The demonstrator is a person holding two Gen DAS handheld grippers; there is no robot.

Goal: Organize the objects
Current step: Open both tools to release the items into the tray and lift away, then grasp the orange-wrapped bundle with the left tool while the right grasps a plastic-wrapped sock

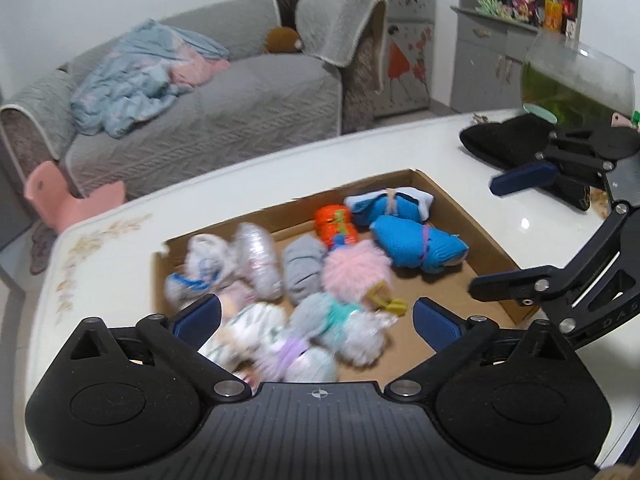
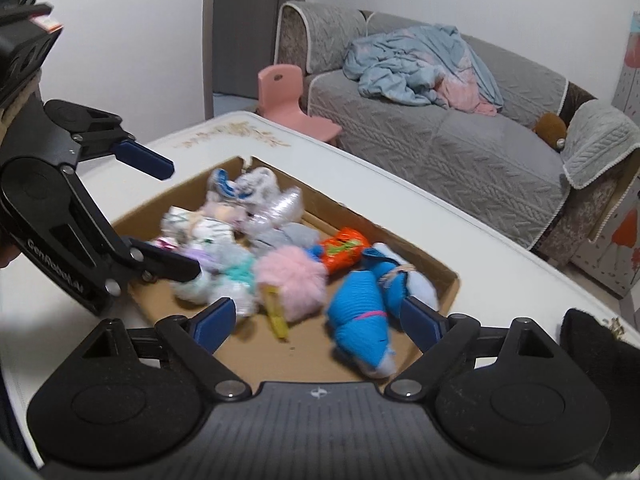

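Note:
A shallow cardboard box [image 1: 448,196] on the white table holds several rolled sock bundles: two blue ones [image 1: 416,244], an orange one [image 1: 335,222], a fluffy pink one [image 1: 356,268], a grey one [image 1: 304,270] and pale ones at the left. The box [image 2: 452,280] also shows in the right wrist view, with the blue bundle [image 2: 360,312] and pink bundle [image 2: 292,276]. My left gripper [image 1: 316,320] is open and empty above the box's near side. My right gripper [image 2: 318,320] is open and empty over the blue bundle.
A black cloth item [image 1: 508,140] and a glass fishbowl [image 1: 576,80] stand on the table at the far right. A grey sofa [image 1: 208,104] with a blue blanket and a pink child's chair [image 2: 288,100] stand beyond the table's edge.

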